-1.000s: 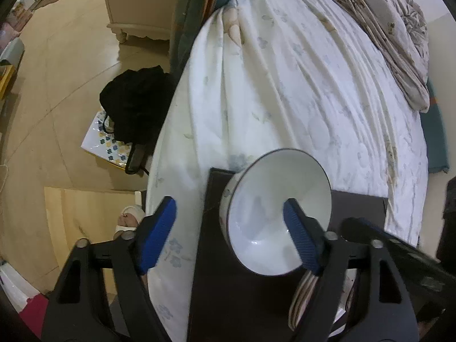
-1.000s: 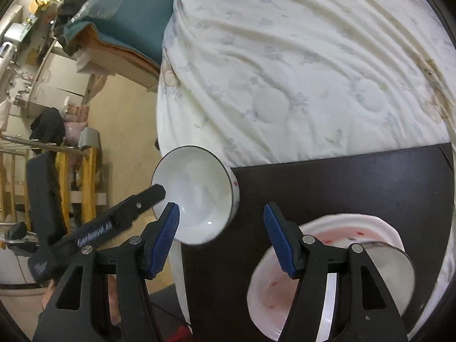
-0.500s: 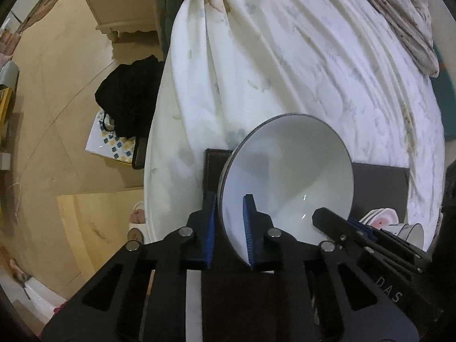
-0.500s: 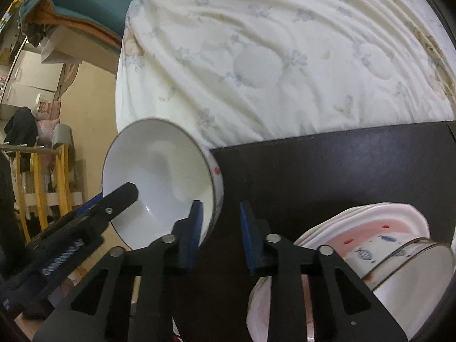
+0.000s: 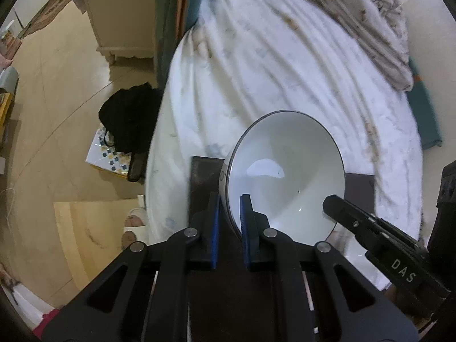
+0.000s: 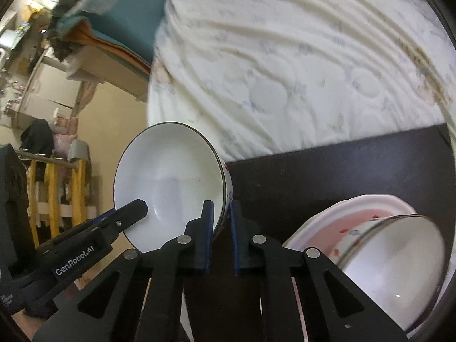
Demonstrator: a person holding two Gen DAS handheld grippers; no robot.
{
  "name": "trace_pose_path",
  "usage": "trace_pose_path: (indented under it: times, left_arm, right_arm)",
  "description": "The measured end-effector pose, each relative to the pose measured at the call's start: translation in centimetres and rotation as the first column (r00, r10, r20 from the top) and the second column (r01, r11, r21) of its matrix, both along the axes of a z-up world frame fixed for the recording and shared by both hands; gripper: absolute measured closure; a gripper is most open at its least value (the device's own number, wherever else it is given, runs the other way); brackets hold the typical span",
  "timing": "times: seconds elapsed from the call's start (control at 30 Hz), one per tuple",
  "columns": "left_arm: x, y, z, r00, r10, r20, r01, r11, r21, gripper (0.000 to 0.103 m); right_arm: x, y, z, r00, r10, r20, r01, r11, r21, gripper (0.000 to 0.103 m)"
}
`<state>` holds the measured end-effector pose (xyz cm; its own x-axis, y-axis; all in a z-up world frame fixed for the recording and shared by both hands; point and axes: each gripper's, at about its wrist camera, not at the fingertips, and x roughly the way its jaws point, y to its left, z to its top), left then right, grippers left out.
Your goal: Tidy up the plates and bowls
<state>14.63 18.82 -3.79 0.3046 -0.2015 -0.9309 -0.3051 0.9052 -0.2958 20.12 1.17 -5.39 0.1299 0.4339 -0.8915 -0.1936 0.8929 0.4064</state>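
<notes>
A white bowl with a dark rim (image 5: 285, 171) is held tilted in the air above the dark table (image 5: 203, 173). My left gripper (image 5: 229, 213) is shut on its left rim. My right gripper (image 6: 220, 216) is shut on its right rim; the bowl also shows in the right wrist view (image 6: 171, 179). A pink-and-white plate (image 6: 359, 211) with a second white bowl (image 6: 396, 270) on it sits on the table (image 6: 327, 171) at the lower right.
A bed with a white quilt (image 5: 270, 65) lies behind the table. A black bag (image 5: 128, 119) lies on the wooden floor (image 5: 51, 91) at the left. A yellow rack (image 6: 54, 191) stands at the left in the right wrist view.
Both grippers have closed on the bowl's opposite rims. The bowl has been lifted and now looks larger in both views.
</notes>
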Motion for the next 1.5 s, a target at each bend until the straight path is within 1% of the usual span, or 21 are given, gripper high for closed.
trace_pose_path:
  times: [0.07,0.2,0.3,0.47,0.57,0.67,0.73,0.83,0.97,1.13,1.17,1.23,1.27,1.3,1.33,1.37,1.4,1.43,1.47,1.5]
  left_arm:
    - [-0.4,-1.1,1.3,0.999,-0.018,0.031,0.018,1.0,0.001,0.092]
    - [-1.0,-4.3,3.9,0.992,-0.077,0.104,0.075,0.997,0.026,0.092]
    - [-1.5,-6.8,5.3,0.984,-0.113,0.139,0.11,0.994,0.029,0.092]
    - [-2.8,-11.4,7.1,0.967,-0.175,0.188,0.174,0.985,0.02,0.09]
    - [-3.2,-14.1,7.0,0.958,-0.211,0.196,0.211,0.977,0.024,0.09]
    - [-3.0,-16.4,6.1,0.95,-0.259,0.176,0.257,0.966,0.032,0.09]
    - [-3.2,-17.3,5.4,0.947,-0.278,0.163,0.275,0.961,0.039,0.09]
    - [-3.6,-18.4,4.2,0.945,-0.299,0.132,0.292,0.954,0.07,0.09]
    - [-3.9,-18.8,2.7,0.952,-0.292,0.092,0.284,0.954,0.091,0.09]
    - [-3.5,-19.0,1.5,0.956,-0.287,0.06,0.281,0.955,0.098,0.09]
    - [-3.5,-19.1,1.4,0.953,-0.297,0.068,0.291,0.954,0.075,0.089]
    - [-3.6,-20.2,1.9,0.937,-0.338,0.089,0.333,0.941,0.062,0.09]
    - [-3.8,-21.2,2.4,0.919,-0.379,0.112,0.371,0.924,0.087,0.09]
    - [-3.8,-21.7,2.6,0.911,-0.396,0.116,0.383,0.916,0.12,0.09]
    - [-3.8,-21.7,2.6,0.914,-0.39,0.112,0.373,0.916,0.149,0.089]
    - [-3.5,-21.1,2.3,0.93,-0.355,0.099,0.338,0.928,0.155,0.087]
    - [-3.3,-20.6,2.0,0.939,-0.331,0.089,0.316,0.937,0.148,0.086]
    - [-3.0,-19.9,1.7,0.949,-0.306,0.076,0.295,0.947,0.128,0.086]
    - [-2.7,-19.0,1.4,0.956,-0.285,0.068,0.279,0.956,0.089,0.086]
    - [-2.5,-18.6,1.4,0.959,-0.274,0.068,0.27,0.961,0.066,0.086]
  right_arm:
    - [-0.5,-0.6,2.0,0.999,0.017,0.051,-0.017,1.0,0.006,0.092]
    - [-1.5,-3.0,5.2,0.993,0.015,0.115,-0.018,1.0,0.022,0.092]
    - [-2.2,-5.2,6.7,0.989,0.007,0.151,-0.011,1.0,0.026,0.092]
    - [-3.8,-10.1,9.1,0.979,-0.018,0.203,0.011,0.999,0.037,0.092]
    - [-5.0,-13.4,10.2,0.971,-0.047,0.235,0.033,0.998,0.061,0.092]
    - [-5.8,-15.9,10.6,0.966,-0.066,0.248,0.049,0.996,0.075,0.092]
    - [-6.3,-17.7,10.6,0.964,-0.08,0.255,0.061,0.995,0.08,0.092]
    - [-6.6,-19.5,9.8,0.967,-0.097,0.235,0.075,0.992,0.101,0.092]
    - [-7.3,-20.2,7.4,0.975,-0.085,0.207,0.066,0.993,0.101,0.092]
    - [-7.2,-20.8,4.9,0.981,-0.102,0.166,0.078,0.986,0.147,0.092]
    - [-7.2,-21.0,4.5,0.982,-0.108,0.155,0.083,0.984,0.158,0.092]
    - [-6.9,-21.3,3.7,0.985,-0.112,0.128,0.087,0.979,0.187,0.094]
    - [-6.9,-21.2,3.4,0.99,-0.097,0.098,0.07,0.965,0.251,0.095]
    - [-6.8,-21.1,3.3,0.993,-0.086,0.082,0.06,0.959,0.276,0.095]
    - [-7.0,-20.6,3.6,0.993,-0.075,0.092,0.047,0.959,0.28,0.096]
    - [-7.1,-20.1,4.0,0.99,-0.064,0.124,0.031,0.966,0.256,0.095]
    - [-7.3,-19.6,4.2,0.988,-0.049,0.149,0.013,0.972,0.234,0.095]
    - [-7.4,-19.3,4.4,0.985,-0.028,0.172,-0.011,0.975,0.224,0.095]
    - [-7.4,-19.3,4.4,0.982,-0.024,0.185,-0.018,0.974,0.224,0.095]
    - [-7.4,-19.6,4.3,0.981,-0.032,0.193,-0.013,0.973,0.231,0.095]
